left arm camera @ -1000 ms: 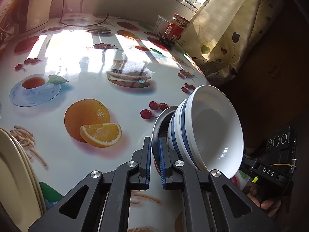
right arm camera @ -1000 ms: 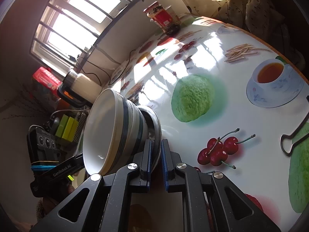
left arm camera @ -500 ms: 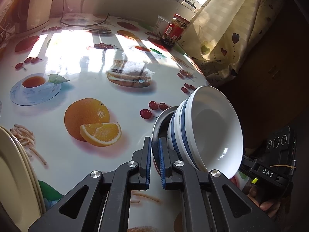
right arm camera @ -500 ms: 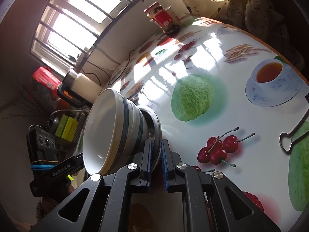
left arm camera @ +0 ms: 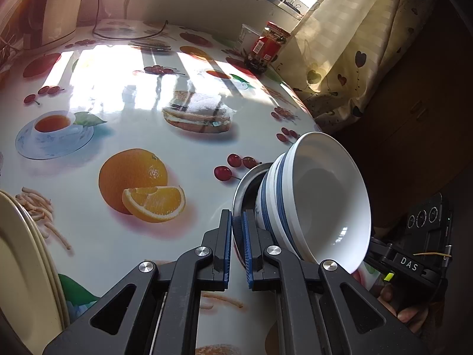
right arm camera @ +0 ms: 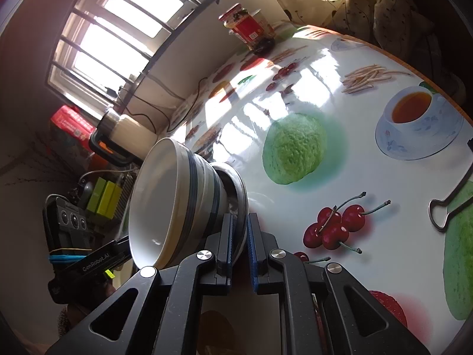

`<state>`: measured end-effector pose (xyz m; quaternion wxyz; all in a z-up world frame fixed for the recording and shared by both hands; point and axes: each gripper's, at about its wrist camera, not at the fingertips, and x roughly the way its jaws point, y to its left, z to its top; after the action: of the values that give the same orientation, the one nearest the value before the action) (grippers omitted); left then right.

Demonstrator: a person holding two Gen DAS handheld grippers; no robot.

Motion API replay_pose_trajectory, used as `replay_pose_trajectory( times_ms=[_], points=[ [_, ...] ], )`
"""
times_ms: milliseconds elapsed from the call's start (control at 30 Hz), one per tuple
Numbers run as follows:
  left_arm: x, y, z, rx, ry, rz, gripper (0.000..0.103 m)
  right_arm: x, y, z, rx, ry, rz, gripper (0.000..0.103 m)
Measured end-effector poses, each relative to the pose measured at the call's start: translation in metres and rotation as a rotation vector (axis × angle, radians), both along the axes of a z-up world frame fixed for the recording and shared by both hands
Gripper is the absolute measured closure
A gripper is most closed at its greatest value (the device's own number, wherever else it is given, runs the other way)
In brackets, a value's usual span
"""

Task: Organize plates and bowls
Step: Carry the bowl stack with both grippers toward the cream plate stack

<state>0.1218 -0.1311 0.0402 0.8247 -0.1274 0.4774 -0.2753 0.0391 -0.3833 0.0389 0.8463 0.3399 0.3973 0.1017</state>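
Observation:
A stack of white bowls with blue bands (left arm camera: 322, 198) sits in a metal plate (left arm camera: 245, 183). Both grippers hold this plate by opposite edges, above the fruit-print table (left arm camera: 124, 94). My left gripper (left arm camera: 236, 236) is shut on the plate's rim in the left wrist view. My right gripper (right arm camera: 240, 236) is shut on the plate's rim (right arm camera: 241, 195) in the right wrist view, with the bowls (right arm camera: 174, 204) to its left. A stack of cream plates (left arm camera: 20, 266) lies at the left edge of the left wrist view.
A red-labelled jar (left arm camera: 266, 46) stands at the table's far side near the curtain (left arm camera: 348, 44); it also shows in the right wrist view (right arm camera: 248, 26). A kettle (left arm camera: 56, 9) and cable sit at the back left. A metal handle (right arm camera: 446, 210) lies at the right.
The held plate and bowls have barely shifted; the table pattern has drifted slightly in both views. Both grippers stay shut on the plate.

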Motion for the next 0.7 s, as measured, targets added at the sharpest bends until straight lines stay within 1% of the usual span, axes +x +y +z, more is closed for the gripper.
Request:
replay_pose_trajectory(
  times_ms=[100,200,367,700],
  points=[
    [0.0001,-0.0004,-0.0003,-0.004,0.002,-0.001,0.095,-0.0005,-0.0003,-0.0002,-0.010,-0.001,0.000,0.092],
    [0.0010,0.0024,-0.0022,-0.030,0.021,0.004,0.095,-0.0004,0.0005,0.0002,-0.002,-0.002,-0.001,0.092],
    [0.0007,0.0024,-0.0017,-0.015,0.010,0.002,0.095,-0.0008,0.0000,0.0002,-0.003,0.000,-0.002,0.092],
    [-0.0024,0.0068,0.0031,-0.021,-0.003,0.018,0.095,-0.0001,0.0011,0.0023,0.005,-0.011,0.004,0.092]
  ],
)
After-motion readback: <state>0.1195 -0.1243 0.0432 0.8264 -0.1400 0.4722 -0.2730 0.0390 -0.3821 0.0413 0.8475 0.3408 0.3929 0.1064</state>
